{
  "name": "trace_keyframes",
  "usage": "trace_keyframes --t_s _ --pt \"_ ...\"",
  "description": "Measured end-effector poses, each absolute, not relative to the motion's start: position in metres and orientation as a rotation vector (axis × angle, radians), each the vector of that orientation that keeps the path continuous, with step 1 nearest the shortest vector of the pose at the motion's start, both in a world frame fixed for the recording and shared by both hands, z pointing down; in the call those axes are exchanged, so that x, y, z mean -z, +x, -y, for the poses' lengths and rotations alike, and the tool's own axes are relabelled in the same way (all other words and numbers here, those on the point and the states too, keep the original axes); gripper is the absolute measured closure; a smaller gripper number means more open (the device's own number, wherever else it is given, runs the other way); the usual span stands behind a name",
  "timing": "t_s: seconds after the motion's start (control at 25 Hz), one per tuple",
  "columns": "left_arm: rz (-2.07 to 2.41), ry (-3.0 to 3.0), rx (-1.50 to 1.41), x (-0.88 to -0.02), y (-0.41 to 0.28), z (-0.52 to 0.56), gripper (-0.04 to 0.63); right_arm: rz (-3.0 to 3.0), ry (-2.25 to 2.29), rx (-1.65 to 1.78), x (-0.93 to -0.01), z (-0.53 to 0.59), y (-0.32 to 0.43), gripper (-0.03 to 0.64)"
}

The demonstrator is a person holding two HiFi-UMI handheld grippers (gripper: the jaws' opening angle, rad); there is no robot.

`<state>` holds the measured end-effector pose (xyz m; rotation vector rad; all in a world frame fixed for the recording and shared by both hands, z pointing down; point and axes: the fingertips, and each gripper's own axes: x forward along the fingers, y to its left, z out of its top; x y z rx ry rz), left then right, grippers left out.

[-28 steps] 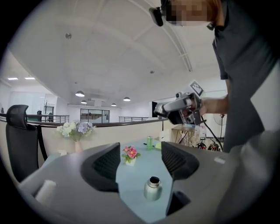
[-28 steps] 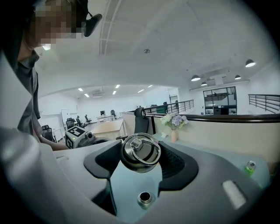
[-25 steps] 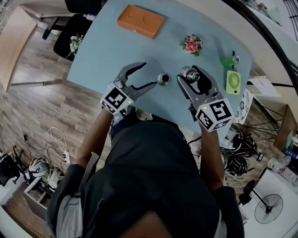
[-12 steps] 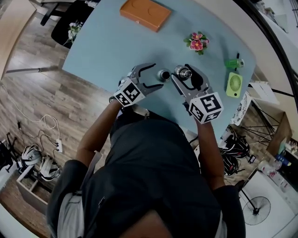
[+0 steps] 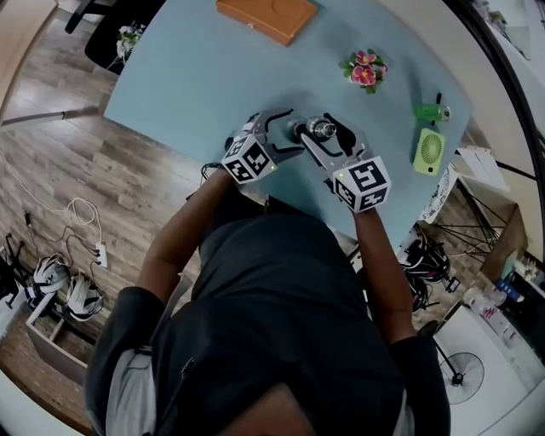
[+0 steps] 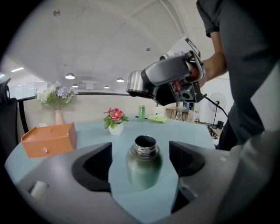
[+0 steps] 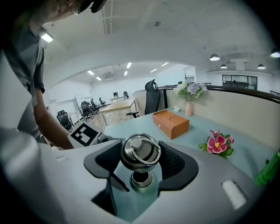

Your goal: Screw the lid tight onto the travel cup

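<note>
A green steel travel cup [image 6: 143, 165] stands upright on the light blue table [image 5: 196, 85], its mouth bare. My left gripper [image 6: 141, 153] has the cup between its jaws. The jaws have just been opening, and the pads stand clear of the cup on both sides. My right gripper [image 7: 140, 154] is shut on the round steel lid [image 7: 141, 151], ring handle facing the camera. The lid hangs just above and slightly beside the cup's mouth [image 7: 141, 178]. In the head view both grippers meet at the cup [image 5: 298, 133] near the table's front edge.
An orange box [image 5: 267, 17] lies at the table's far side. A small pot of pink flowers [image 5: 364, 70], a green can [image 5: 430, 111] and a green hand fan [image 5: 427, 150] sit to the right. Cables and headsets lie on the wood floor at left.
Both grippers have come down toward the table. The left jaws have widened and now stand either side of the cup. The right gripper has brought the lid over the cup.
</note>
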<state>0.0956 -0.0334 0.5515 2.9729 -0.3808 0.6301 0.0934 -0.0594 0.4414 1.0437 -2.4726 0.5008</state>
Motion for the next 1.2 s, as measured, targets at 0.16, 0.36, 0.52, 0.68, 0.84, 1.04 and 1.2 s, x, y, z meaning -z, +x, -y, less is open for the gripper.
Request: trace_keyframes --t_s 0.16,0.36,0.52,0.68,0.84,1.04,1.2 --pt "0.353 2.970 -0.670 -0.569 0.103 0.032 0.158 2.452 0.999 -0.511 -0.462 0.057 0.090 0.351" --pt "0.323 2.967 -0.717 -0.588 0.111 0.026 0.158 2.423 0.950 -0.520 -0.484 0.051 0.087 0.351" --pt "0.332 2.962 -0.731 -0.596 0.115 0.025 0.158 2.410 0.925 -0.518 -0.497 0.048 0.085 0.351" --pt "0.360 2.966 -0.733 -0.601 0.117 0.028 0.160 2.395 0.911 -0.514 -0.507 0.047 0.085 0.351" --pt "0.360 2.974 -0.736 -0.604 0.121 0.030 0.160 2.393 0.895 -0.515 -0.514 0.046 0.084 0.351" --pt "0.349 2.989 -0.748 -0.610 0.124 0.028 0.160 2.382 0.876 -0.508 -0.524 0.044 0.083 0.351" --pt "0.370 2.993 -0.749 -0.611 0.124 0.031 0.160 2.380 0.869 -0.509 -0.527 0.044 0.083 0.351"
